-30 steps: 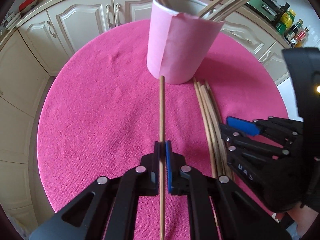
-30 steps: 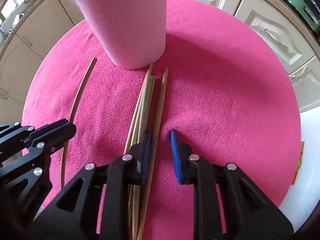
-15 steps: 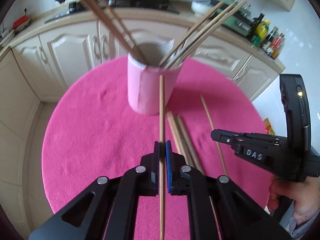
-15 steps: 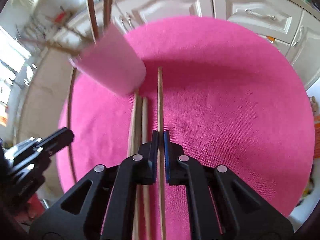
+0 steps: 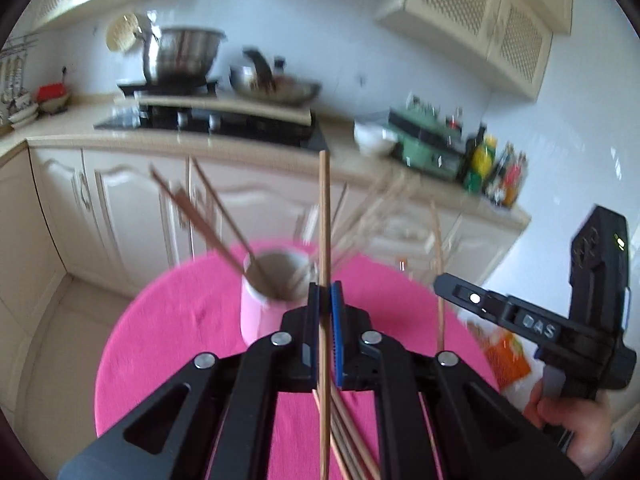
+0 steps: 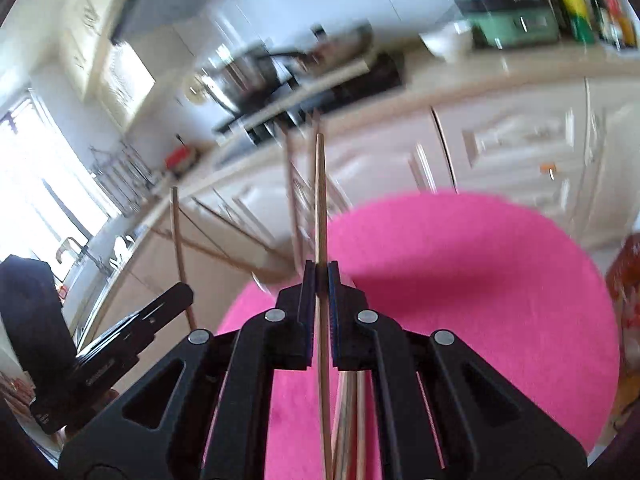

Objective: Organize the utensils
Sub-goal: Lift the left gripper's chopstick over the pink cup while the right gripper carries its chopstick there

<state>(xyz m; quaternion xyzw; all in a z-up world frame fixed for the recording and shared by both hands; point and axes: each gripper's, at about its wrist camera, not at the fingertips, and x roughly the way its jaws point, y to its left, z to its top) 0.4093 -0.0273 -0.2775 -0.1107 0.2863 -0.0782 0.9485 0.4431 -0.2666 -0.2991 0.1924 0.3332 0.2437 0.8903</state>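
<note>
My left gripper [image 5: 325,294] is shut on a wooden chopstick [image 5: 324,220] and holds it upright above the pink table [image 5: 168,320]. A pink cup [image 5: 256,312] with several chopsticks in it stands just behind that gripper. My right gripper [image 6: 320,276] is shut on another chopstick [image 6: 320,200], also raised and pointing up. The right gripper shows at the right of the left wrist view [image 5: 440,280] with its chopstick [image 5: 438,260]. Loose chopsticks [image 5: 344,432] lie on the cloth below; they also show in the right wrist view [image 6: 352,412].
A round pink cloth covers the table [image 6: 480,300]. Cream kitchen cabinets [image 5: 132,216], a stove with pots [image 5: 188,60] and bottles [image 5: 492,168] stand behind. An orange packet [image 5: 504,352] lies on the floor at the right.
Both grippers have lifted and tilted up, each carrying its chopstick off the cloth. The right gripper shut on its chopstick a second ago. The cup now sits lower and farther in view.
</note>
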